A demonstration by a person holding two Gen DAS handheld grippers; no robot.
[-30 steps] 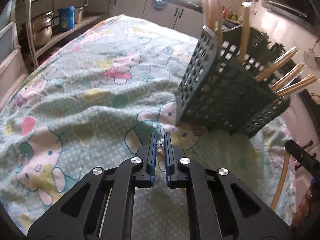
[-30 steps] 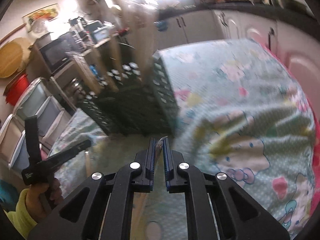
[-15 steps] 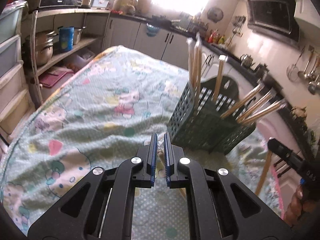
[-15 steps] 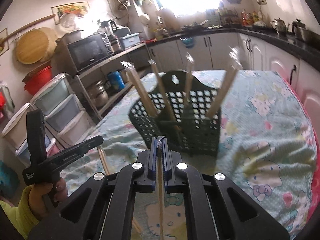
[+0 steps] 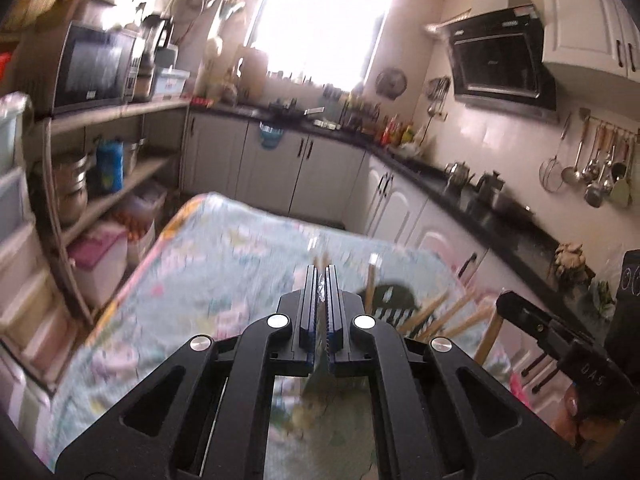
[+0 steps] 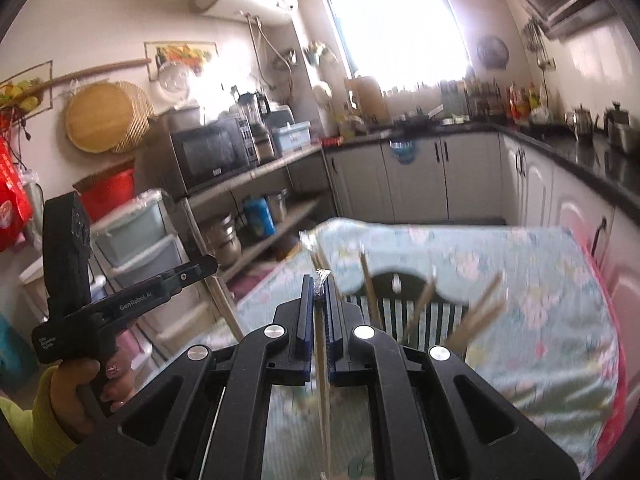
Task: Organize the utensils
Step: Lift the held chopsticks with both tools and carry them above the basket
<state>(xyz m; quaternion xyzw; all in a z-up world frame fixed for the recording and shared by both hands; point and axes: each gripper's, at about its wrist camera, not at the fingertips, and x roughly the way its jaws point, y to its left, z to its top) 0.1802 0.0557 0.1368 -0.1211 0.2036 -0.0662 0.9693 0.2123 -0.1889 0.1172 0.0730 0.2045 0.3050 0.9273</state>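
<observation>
My left gripper is shut on a wooden chopstick whose foil-wrapped tip pokes out between the pads. In the right wrist view my right gripper is likewise shut on a chopstick that hangs down through the jaws. Both are held high above the table. The dark green slotted basket stands low behind the right finger, with several chopsticks leaning out of it. From the right wrist the basket is blurred. The other gripper shows at each view's edge.
A cartoon-print cloth covers the table. Open shelves with pots and a microwave stand to the left with plastic drawers beside them, and white cabinets under a black counter run along the right. A hand in a yellow sleeve holds the left gripper.
Both grippers have risen and tipped upward with their chopsticks still clamped. The basket has dropped from the middle of each view to just behind the fingers, and more kitchen shows.
</observation>
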